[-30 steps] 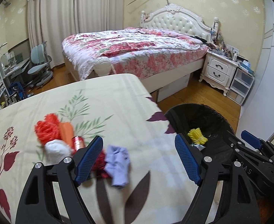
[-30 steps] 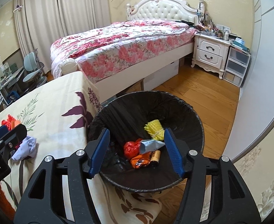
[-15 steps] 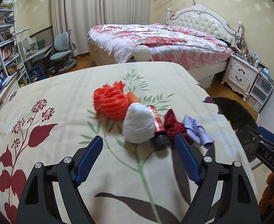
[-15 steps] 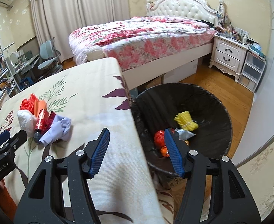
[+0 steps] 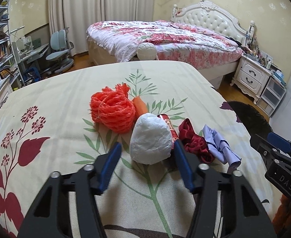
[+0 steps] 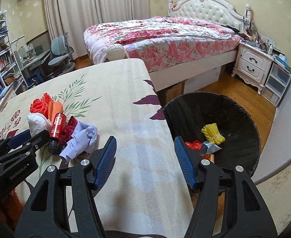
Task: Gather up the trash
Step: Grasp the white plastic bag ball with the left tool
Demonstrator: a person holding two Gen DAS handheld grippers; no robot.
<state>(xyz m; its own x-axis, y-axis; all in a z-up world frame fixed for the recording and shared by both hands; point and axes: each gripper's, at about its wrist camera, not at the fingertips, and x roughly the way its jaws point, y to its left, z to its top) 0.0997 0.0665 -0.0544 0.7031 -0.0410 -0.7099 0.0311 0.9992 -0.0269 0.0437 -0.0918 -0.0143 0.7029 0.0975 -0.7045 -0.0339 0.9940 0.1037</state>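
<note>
A pile of trash lies on the flowered table [image 5: 46, 103]: an orange-red foam net [image 5: 112, 111], an orange scrap [image 5: 140, 104], a white crumpled wad [image 5: 150, 138], a red tube with a black cap [image 5: 169, 126], a dark red rag [image 5: 195, 140] and a lavender cloth [image 5: 218, 144]. My left gripper [image 5: 147, 148] is closing with the white wad between its jaws; a gap still shows beside the left pad. My right gripper [image 6: 144, 141] stands open and empty above the table's right edge, beside the black bin [image 6: 224, 107]. The bin holds a yellow foam net [image 6: 212, 133] and wrappers.
The bin stands on the wooden floor against the table's right side. Beyond are a bed [image 6: 165, 33] with a flowered quilt, a white nightstand [image 6: 252, 65] and plastic drawers. A desk, chair [image 5: 58, 47] and bookshelves fill the far left.
My left gripper swung left from the lavender cloth to the white wad, and its jaws narrowed around it. My right gripper moved left from over the bin to over the table edge.
</note>
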